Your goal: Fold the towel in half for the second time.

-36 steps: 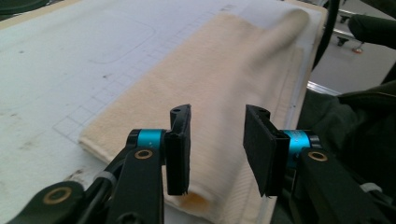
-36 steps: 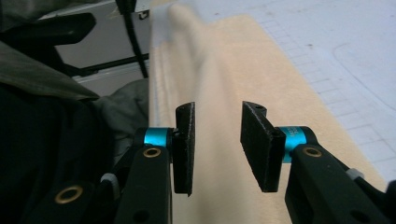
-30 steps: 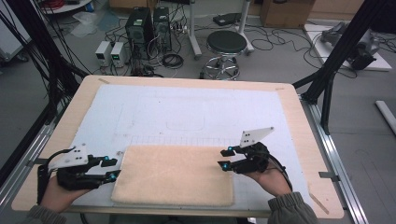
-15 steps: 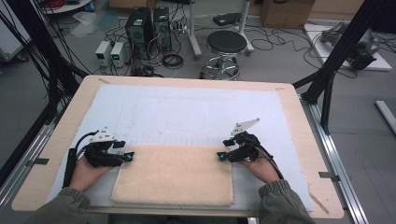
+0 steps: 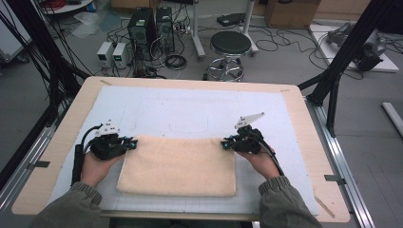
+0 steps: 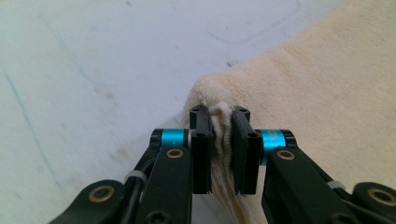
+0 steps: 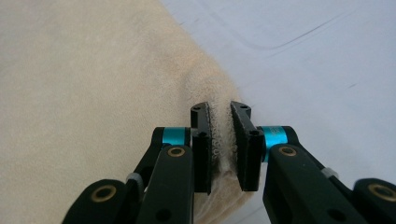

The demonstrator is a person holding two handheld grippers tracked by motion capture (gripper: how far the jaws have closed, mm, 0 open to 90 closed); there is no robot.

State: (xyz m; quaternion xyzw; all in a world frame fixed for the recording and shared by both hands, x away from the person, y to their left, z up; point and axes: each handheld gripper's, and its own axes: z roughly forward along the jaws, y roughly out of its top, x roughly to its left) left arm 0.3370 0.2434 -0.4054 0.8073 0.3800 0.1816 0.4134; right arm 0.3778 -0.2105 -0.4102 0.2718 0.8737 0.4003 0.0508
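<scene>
Towel (image 5: pixel 178 165) corners just pinched by left gripper (image 5: pixel 132 143) and right gripper (image 5: pixel 224 142), white mat (image 5: pixel 190 111), wooden table (image 5: pixel 304 123)

Beyond the towel (image 5: pixel 177 166) you have open mat (image 5: pixel 190 111) all the way to the table's (image 5: pixel 294 102) far edge. Left and right of the towel, bare strips of mat give each hand room to pass outward.
</scene>
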